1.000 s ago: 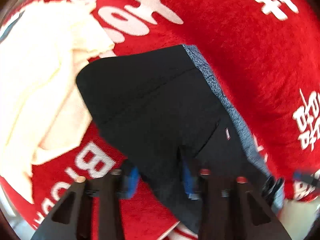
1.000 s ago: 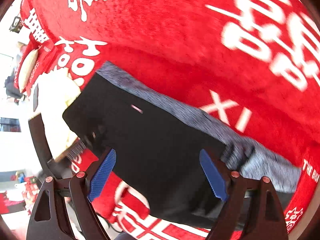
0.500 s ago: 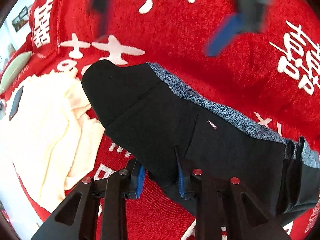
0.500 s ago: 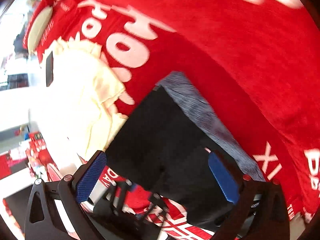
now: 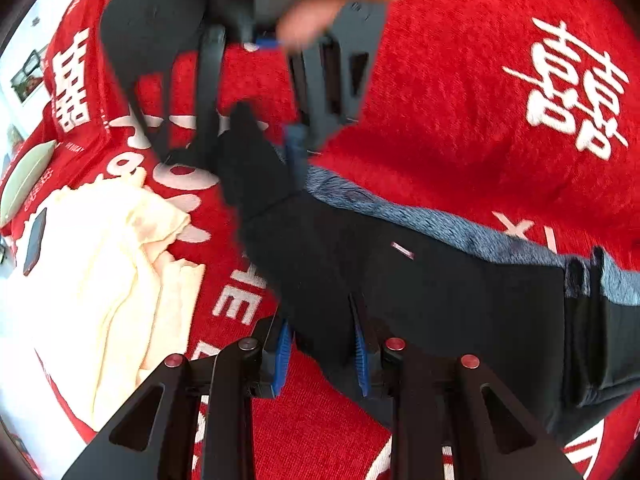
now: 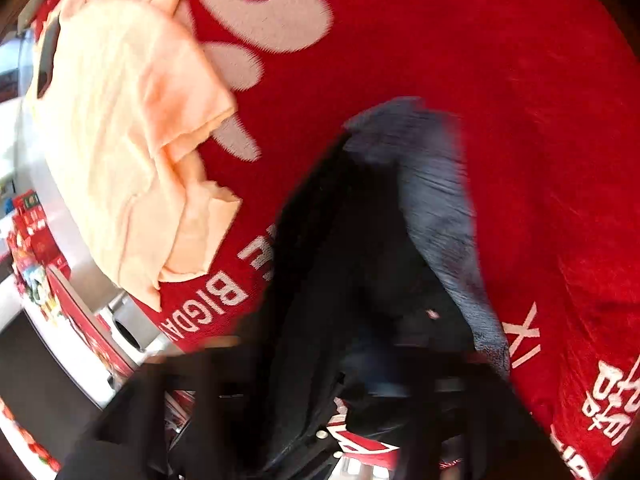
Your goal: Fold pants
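cream garment (image 5: 100, 280): lies crumpled at the far left on the red printed cloth (image 5: 460, 100), apart from the pants; a dark phone (image 5: 34, 242) rests on its left edge.
left gripper (image 5: 322, 354): at the bottom of its own view, blue-padded jaws clenched on the near edge of the black pants (image 5: 420, 292), cloth pinched between the pads.
pants: spread in a long band across the red cloth, a grey heathered strip (image 5: 440, 220) along the far edge, the right end doubled into thick layers; a small label shows mid-panel.
right gripper (image 5: 256, 148): seen from the left wrist view, reaches down at the pants' far left corner; that corner stands up as a peak between its fingers, so it looks to be grasping the cloth, though blur leaves the jaws uncertain.
right wrist view: heavily blurred; the pants (image 6: 380, 260) bunch close to the lens, its own fingers cannot be made out.
progress: judged midway; the pants are already narrowed lengthwise, with one end raised for a crosswise fold.
left to do: probably carry the lifted end over, lay it flat, smooth it.
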{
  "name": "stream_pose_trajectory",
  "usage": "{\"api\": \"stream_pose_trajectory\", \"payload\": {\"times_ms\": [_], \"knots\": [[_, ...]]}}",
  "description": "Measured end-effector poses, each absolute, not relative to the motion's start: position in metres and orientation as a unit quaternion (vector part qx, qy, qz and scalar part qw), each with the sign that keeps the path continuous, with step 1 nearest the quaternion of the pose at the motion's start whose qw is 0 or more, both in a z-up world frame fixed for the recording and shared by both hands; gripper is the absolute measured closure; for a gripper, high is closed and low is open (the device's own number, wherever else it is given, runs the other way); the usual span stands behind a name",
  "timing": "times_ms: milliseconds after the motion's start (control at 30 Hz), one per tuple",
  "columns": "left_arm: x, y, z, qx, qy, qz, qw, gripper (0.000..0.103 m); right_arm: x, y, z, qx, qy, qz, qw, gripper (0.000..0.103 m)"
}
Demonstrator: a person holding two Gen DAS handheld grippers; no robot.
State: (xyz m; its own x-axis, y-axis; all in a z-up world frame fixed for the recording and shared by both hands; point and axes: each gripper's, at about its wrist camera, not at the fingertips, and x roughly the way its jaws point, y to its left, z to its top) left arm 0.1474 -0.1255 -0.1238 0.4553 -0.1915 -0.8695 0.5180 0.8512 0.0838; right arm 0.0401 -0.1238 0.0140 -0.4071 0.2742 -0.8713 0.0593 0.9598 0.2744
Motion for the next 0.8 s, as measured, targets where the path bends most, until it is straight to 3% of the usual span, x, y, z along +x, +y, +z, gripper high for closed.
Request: {"api": "stream_pose_trajectory", "payload": {"times_ms": [467,800], "knots": [[0.092,-0.179,-0.047,0.197,0.414,-0.302,0.836,0.075,-0.070,-0.243,0.119,0.289,0.667,0.117,0.677,0.087],[0.017,-0.242,-0.007,0.242,0.400,-0.423,0.776,0.075,-0.194,-0.334,0.163,0.376,0.563,0.082,0.731,0.087]]}}
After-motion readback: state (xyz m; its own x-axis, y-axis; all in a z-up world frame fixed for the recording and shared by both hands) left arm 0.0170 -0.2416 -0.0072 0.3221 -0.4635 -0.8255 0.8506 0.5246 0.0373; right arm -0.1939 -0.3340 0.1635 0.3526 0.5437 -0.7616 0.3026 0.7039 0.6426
